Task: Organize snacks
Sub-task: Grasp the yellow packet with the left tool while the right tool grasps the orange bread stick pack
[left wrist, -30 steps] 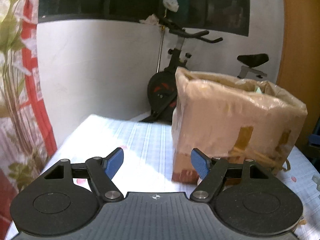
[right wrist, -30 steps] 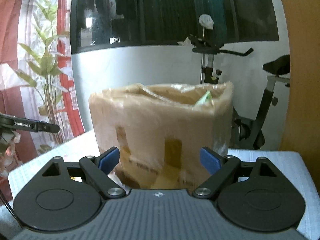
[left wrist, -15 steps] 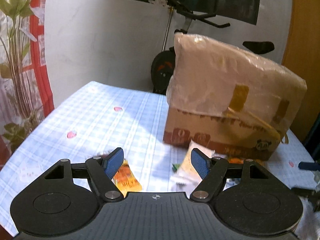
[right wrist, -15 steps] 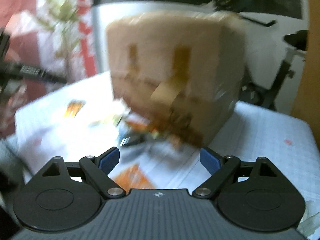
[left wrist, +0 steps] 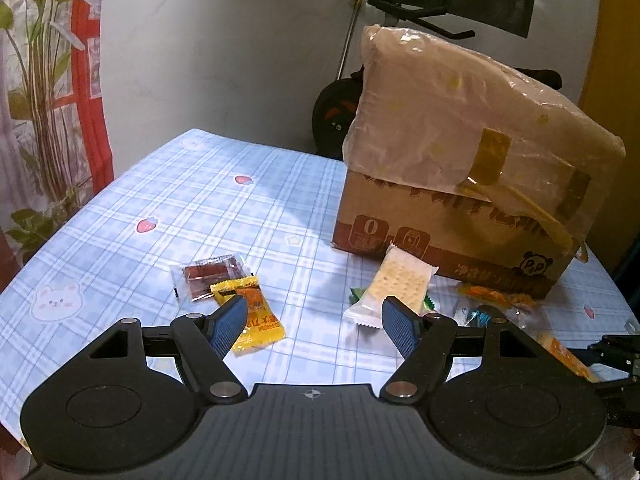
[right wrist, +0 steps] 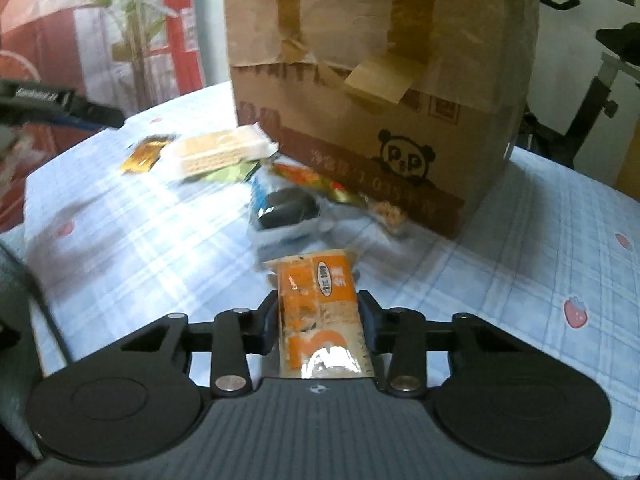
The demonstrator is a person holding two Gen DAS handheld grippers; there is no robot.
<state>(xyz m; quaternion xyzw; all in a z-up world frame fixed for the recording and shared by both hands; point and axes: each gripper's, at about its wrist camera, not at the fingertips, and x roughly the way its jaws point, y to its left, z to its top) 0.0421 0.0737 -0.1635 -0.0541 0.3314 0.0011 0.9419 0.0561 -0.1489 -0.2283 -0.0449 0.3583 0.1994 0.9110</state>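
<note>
Counter (left wrist: 168,200) in blue plaid cloth carries a taped cardboard box (left wrist: 460,184); loose snacks lie in front of it. Right tongs (right wrist: 318,320) have just been closing and now clench an orange snack packet (right wrist: 316,304). Left tongs (left wrist: 312,324) are released, hovering over a yellow sachet (left wrist: 254,312) with a cracker pack (left wrist: 394,284) beside it. To do this well: lift the packet clear and level, watching for slip. The box opening is hidden, and the right view is blurred.

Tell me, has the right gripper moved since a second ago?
Yes. The right gripper dropped toward the table, below the cardboard box, its jaws just closing on an orange snack packet.
</note>
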